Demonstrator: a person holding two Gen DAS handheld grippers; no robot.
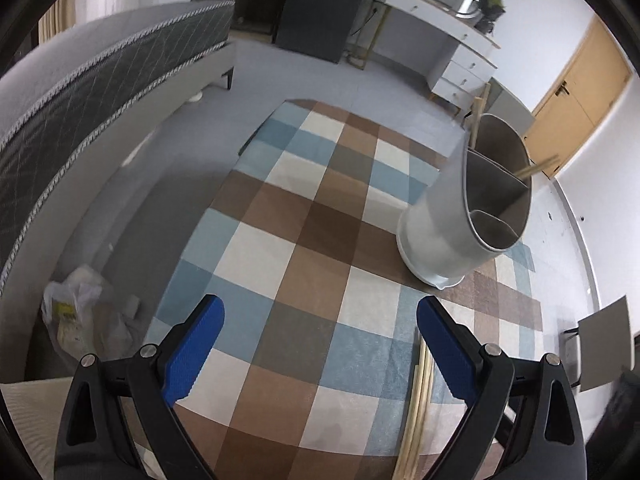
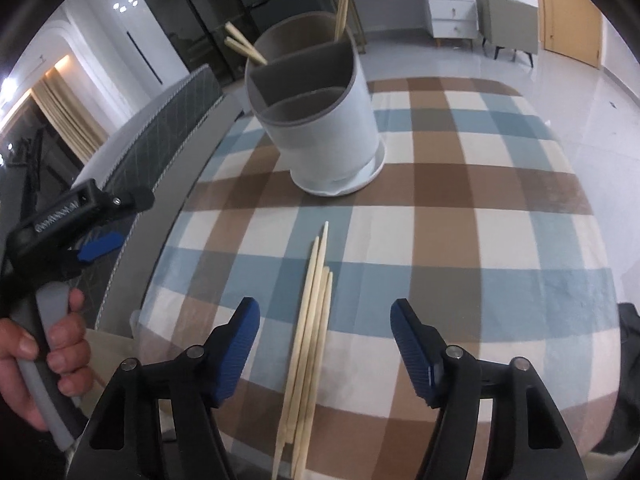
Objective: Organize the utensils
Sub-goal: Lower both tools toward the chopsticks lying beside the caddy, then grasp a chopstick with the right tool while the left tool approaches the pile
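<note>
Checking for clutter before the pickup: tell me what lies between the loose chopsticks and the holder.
Nothing: in the right wrist view only bare checked tablecloth runs from the tips of the chopsticks to the holder.

**A bedroom with pale floor and white walls**

A grey quilted mattress [image 1: 92, 80] on a low bed frame runs along one side. Opposite stand a white drawer desk [image 1: 452, 40], a grey upholstered chair [image 2: 508, 24] and a light wooden door [image 2: 568, 12]. Beige curtains [image 2: 68, 116] hang by a dark window.
</note>
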